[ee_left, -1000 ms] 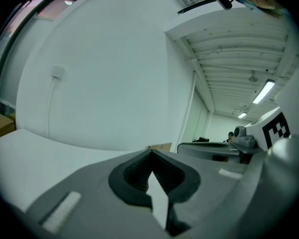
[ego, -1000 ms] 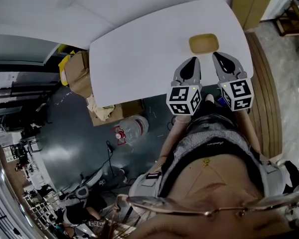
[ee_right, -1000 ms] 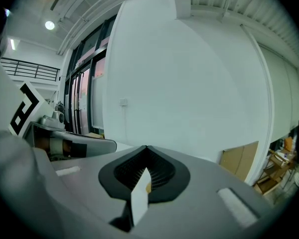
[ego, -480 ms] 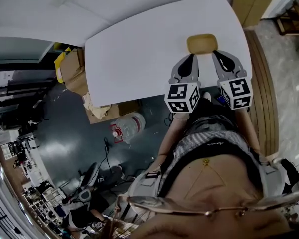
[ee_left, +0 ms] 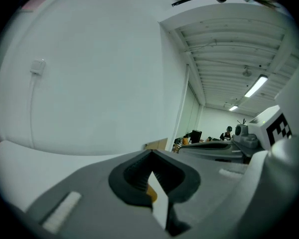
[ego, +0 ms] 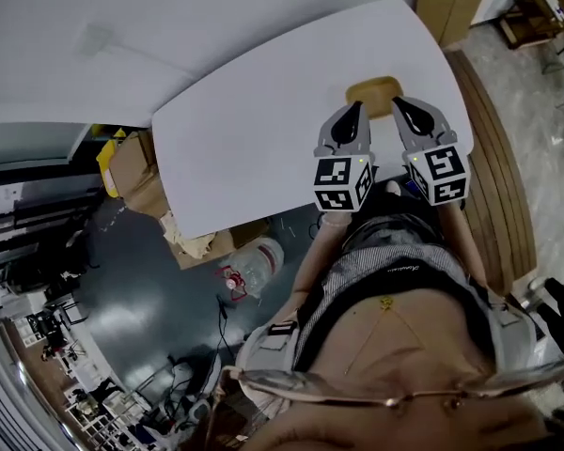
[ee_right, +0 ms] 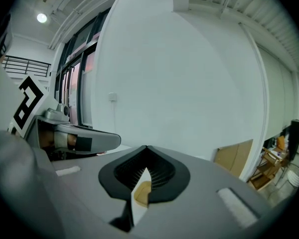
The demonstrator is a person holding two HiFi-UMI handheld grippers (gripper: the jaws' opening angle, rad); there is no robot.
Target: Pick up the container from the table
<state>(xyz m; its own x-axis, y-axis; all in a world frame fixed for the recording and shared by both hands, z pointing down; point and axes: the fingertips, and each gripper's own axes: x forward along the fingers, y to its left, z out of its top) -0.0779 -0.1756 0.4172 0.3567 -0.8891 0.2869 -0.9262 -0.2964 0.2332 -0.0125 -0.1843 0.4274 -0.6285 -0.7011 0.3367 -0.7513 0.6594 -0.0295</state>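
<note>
A shallow tan container (ego: 374, 89) lies on the white table (ego: 263, 120), close to its near right edge. My left gripper (ego: 357, 107) and right gripper (ego: 395, 101) sit side by side at the container's near rim, their tips right at its edge. Both look shut with nothing held. In the left gripper view the jaws of the left gripper (ee_left: 150, 152) meet at the tip, and a sliver of the container (ee_left: 150, 194) shows through the gap behind. The right gripper (ee_right: 146, 148) also has its tips together, with the container (ee_right: 142, 189) seen low between the jaws.
Cardboard boxes (ego: 136, 167) stand on the floor left of the table, and a plastic jug (ego: 256, 256) lies below its near edge. A wooden strip (ego: 493, 158) runs along the right. A white wall (ego: 169, 17) rises behind the table.
Both grippers have moved forward towards the container, and their tips now reach its near rim. The head view has shifted a little; the container has stayed on the table.
</note>
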